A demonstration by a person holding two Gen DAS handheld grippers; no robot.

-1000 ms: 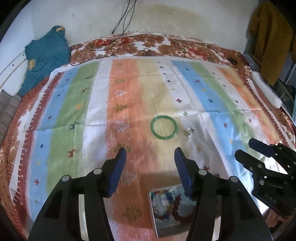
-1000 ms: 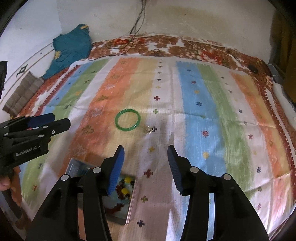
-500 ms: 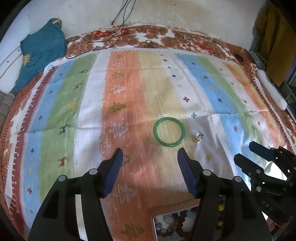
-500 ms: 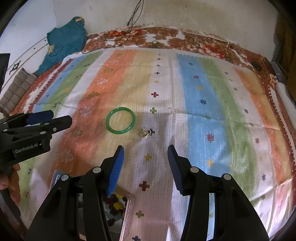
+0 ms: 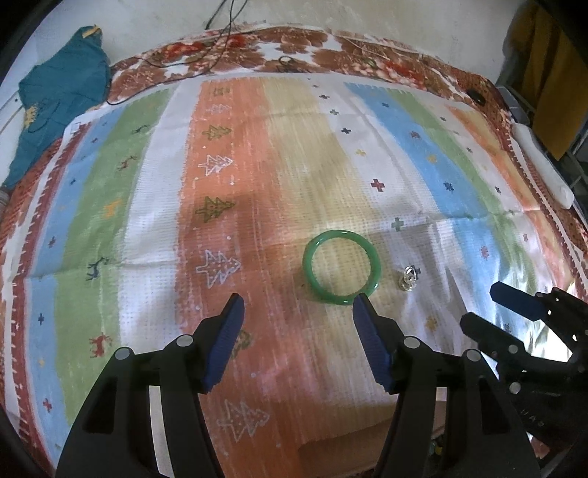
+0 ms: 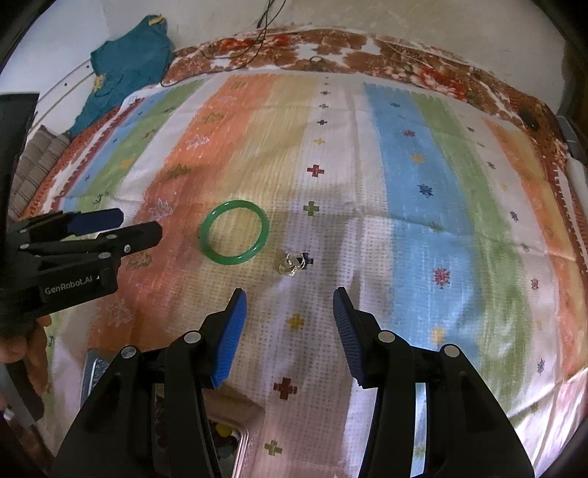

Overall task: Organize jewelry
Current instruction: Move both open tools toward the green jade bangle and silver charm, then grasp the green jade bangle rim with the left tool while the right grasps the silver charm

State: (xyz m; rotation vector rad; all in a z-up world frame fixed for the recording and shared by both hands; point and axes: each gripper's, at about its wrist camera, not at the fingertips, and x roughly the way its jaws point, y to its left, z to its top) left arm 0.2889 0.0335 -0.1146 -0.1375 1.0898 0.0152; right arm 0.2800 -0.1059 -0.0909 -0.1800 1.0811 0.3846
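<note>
A green bangle [image 5: 341,267] [image 6: 234,232] lies flat on the striped cloth, with a small silver ring piece [image 5: 408,278] [image 6: 291,264] just to its right. My left gripper [image 5: 297,305] hovers open above the cloth, its right fingertip at the bangle's near edge, nothing between the jaws. My right gripper [image 6: 288,298] is open too, a short way in front of the silver piece and empty. Each gripper shows in the other's view: the right one [image 5: 514,312], the left one [image 6: 121,228]. A jewelry tray [image 6: 220,437] with beads peeks out under my right gripper.
The striped cloth [image 5: 257,184] covers a floral bedspread [image 5: 294,47]. A teal garment [image 5: 55,99] lies at the far left by the wall, cables [image 5: 220,33] run down at the back, and a white object [image 5: 544,165] rests along the right edge. A hand [image 6: 18,345] holds the left gripper.
Both grippers have moved forward and down toward the bangle and silver piece. The tray has slid almost out of the left view. The left jaws stand slightly wider than a second ago.
</note>
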